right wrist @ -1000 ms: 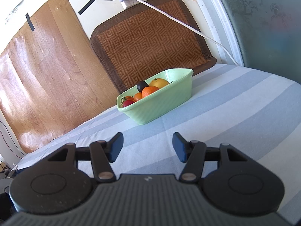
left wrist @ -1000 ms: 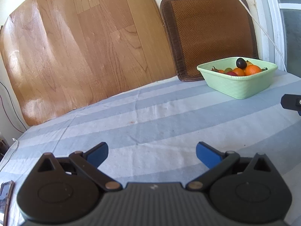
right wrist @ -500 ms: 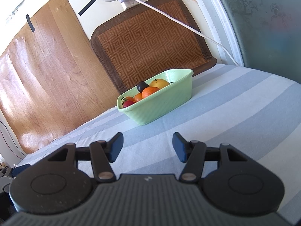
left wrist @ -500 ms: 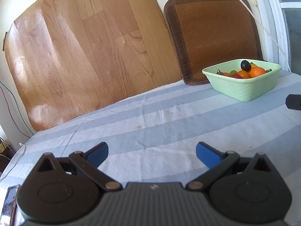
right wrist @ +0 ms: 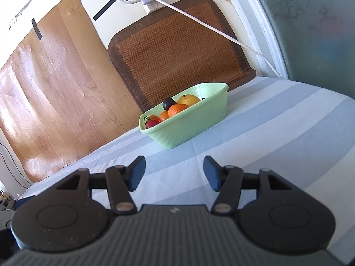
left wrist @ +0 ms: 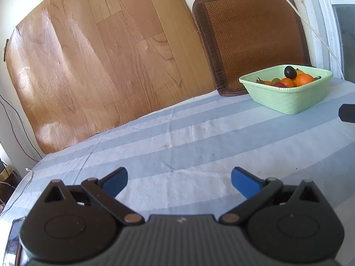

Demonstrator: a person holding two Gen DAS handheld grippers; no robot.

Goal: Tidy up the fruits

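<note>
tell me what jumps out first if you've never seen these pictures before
The pale green basket of bright fruit stands alone at the far side of the striped tablecloth, with a dark plum sitting on top of the oranges. Behind it a brown woven mat leans on the wall. Both the left hand-held gripper and the right hand-held gripper are open and hold nothing.

Oranges, a dark plum; heaped in green basket.
</note>
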